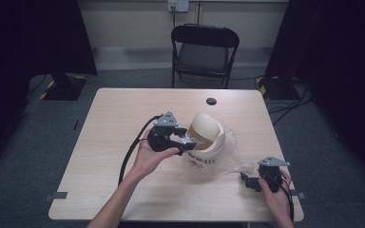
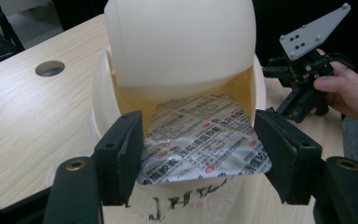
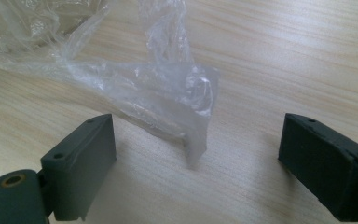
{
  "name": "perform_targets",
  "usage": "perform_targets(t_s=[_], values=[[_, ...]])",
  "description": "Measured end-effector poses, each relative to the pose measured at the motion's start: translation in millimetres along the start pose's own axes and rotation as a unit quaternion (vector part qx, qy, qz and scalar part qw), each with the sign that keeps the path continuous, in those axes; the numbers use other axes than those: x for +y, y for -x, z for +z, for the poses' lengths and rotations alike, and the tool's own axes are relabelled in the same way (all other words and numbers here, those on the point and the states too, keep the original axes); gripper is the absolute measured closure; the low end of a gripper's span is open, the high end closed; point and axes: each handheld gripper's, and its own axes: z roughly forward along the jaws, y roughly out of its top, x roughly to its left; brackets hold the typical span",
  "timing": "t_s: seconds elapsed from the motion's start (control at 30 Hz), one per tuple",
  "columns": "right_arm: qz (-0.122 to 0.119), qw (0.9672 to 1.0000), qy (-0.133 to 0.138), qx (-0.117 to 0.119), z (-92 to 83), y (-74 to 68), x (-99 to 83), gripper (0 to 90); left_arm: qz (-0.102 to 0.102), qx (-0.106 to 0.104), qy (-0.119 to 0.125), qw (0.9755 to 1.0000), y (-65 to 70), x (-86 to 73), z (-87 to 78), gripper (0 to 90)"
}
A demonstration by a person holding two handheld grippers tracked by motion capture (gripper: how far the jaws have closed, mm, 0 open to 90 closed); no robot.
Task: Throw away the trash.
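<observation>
A cream bin (image 1: 208,130) with a domed swing lid (image 2: 182,42) stands mid-table. My left gripper (image 1: 186,142) reaches it from the left and is shut on a silver blister pack (image 2: 200,140) with red and black print. The pack lies flat in the bin's mouth, under the tilted lid. A crumpled clear plastic bag (image 1: 235,156) spreads on the table to the right of the bin. My right gripper (image 1: 247,180) rests near the front right corner and is open. In the right gripper view, a tip of the bag (image 3: 168,98) lies between the wide-apart jaws, untouched by the pads (image 3: 91,154).
The wooden table (image 1: 119,118) has a dark round hole (image 1: 211,101) near its far edge. A black folding chair (image 1: 204,52) stands behind the table. A dark stand base (image 1: 64,86) sits on the floor at the far left.
</observation>
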Motion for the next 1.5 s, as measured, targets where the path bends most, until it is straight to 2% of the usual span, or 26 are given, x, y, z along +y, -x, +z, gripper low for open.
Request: perform_targets(t_s=[0.13,0.33,0.47,0.6,0.73,0.87,0.93,0.97,1.0,1.1,1.27,1.33,1.5], values=[[0.000,1.0000,0.000,0.000,0.0,0.0,0.0,10.2,0.005,0.001,-0.002,1.0000,0.6,3.9,4.8,36.0],[0.000,1.0000,0.000,-0.001,0.1,0.0,0.0,10.2,-0.004,0.002,-0.007,1.0000,-0.4,3.1,13.8,36.5],[0.000,1.0000,0.000,-0.001,0.1,0.0,0.0,10.2,-0.002,0.003,-0.009,1.0000,-0.7,3.3,15.0,36.2],[0.000,1.0000,0.000,0.000,0.0,0.0,0.0,10.2,-0.002,0.008,-0.007,0.9999,-1.2,3.4,14.0,30.1],[0.000,1.0000,0.000,0.000,0.0,0.0,0.0,10.2,-0.001,0.010,0.000,0.9999,-2.5,2.7,9.2,25.7],[0.000,1.0000,0.000,0.000,0.0,0.0,0.0,10.2,-0.009,0.010,0.011,0.9998,-5.6,0.8,4.5,21.7],[0.000,1.0000,0.000,0.000,0.0,0.0,0.0,10.2,-0.016,0.010,0.017,0.9997,-8.0,-0.7,1.2,21.1],[0.000,1.0000,0.000,-0.001,0.1,0.0,0.0,10.2,-0.027,0.004,0.028,0.9993,-10.8,-3.8,-1.5,20.8],[0.000,1.0000,0.000,-0.001,0.1,0.0,0.0,10.2,-0.027,0.004,0.028,0.9993,-10.8,-3.8,-1.5,20.7],[0.000,1.0000,0.000,-0.001,0.1,0.0,0.0,10.2,-0.026,0.014,0.025,0.9993,-13.3,-8.2,-6.1,20.5],[0.000,1.0000,0.000,0.000,0.0,0.0,0.0,10.2,-0.039,0.024,0.030,0.9985,-18.6,-13.6,-15.6,20.1],[0.000,1.0000,0.000,-0.001,0.1,-0.1,0.0,10.2,-0.039,0.031,0.022,0.9985,-21.1,-16.2,-20.6,19.2],[0.000,1.0000,0.000,0.000,0.0,0.0,0.0,10.2,-0.049,0.050,0.033,0.9970,-25.9,-24.2,-32.4,19.1]])
